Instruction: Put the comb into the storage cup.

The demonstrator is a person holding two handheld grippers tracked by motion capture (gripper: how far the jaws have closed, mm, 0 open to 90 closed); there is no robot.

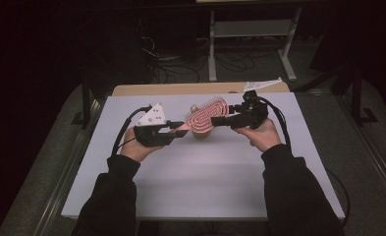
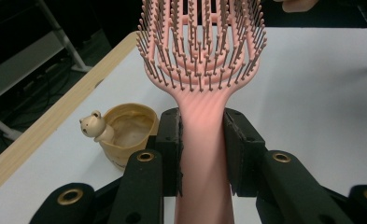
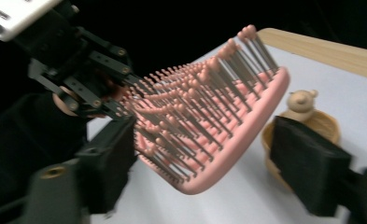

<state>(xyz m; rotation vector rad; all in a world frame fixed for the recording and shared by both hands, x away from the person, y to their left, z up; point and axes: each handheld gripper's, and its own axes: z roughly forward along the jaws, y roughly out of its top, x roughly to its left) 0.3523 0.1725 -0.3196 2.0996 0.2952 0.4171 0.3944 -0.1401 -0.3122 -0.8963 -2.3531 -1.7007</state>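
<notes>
Left pads clamped on pink hairbrush handle — right jaws astride its head.

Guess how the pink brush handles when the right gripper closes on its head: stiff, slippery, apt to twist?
The hairbrush is probably stiff: its handle spans out from the left gripper without sagging. The vented head with long bristles likely gives a springy, uneven surface, so the right gripper, jaws not yet touching, may slip or skew. It looks light.

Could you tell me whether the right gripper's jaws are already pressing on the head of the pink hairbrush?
No, in the right gripper view the right gripper has a pad on each side of the pink hairbrush head, with gaps.
</notes>
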